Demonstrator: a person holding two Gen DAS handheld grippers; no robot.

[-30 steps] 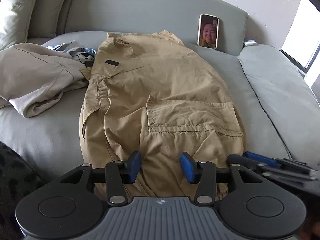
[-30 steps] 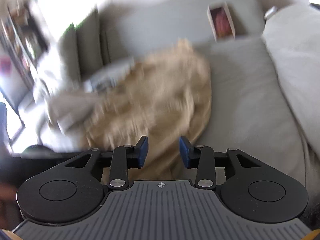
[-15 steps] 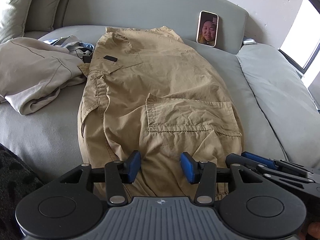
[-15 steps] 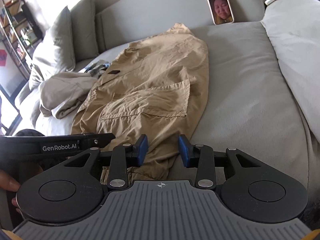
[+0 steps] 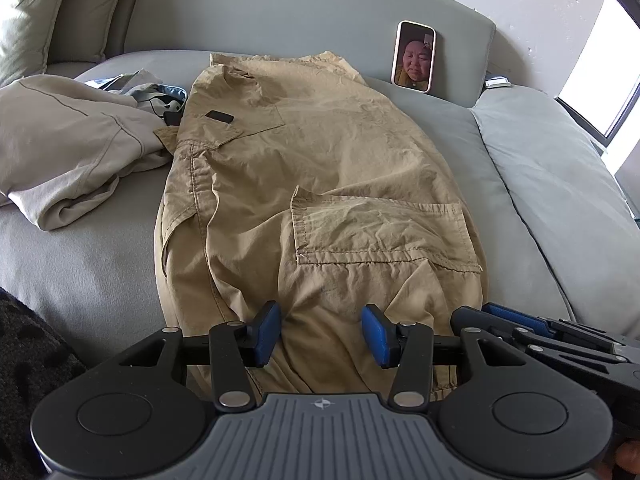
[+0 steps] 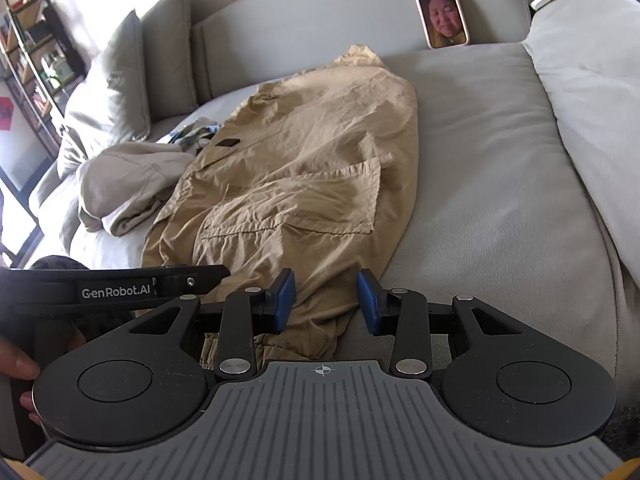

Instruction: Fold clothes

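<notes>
Trousers [image 5: 320, 184] are spread lengthwise across the frame's centre on the sofa [image 5: 80, 272], presumably for folding. Both left gripper [image 5: 320, 332] and right gripper [image 6: 326, 300] are held part-open, empty, above the lower hem.

Trousers [image 5: 320, 184] on sofa [image 5: 520, 208], jacket [image 5: 68, 140] left, phone [image 5: 414, 56] behind

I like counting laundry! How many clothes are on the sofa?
3, maybe more. The tan cargo pants are spread down the middle. A crumpled beige garment lies left of them. A grey piece peeks out behind, partly hidden, and could cover others.
</notes>
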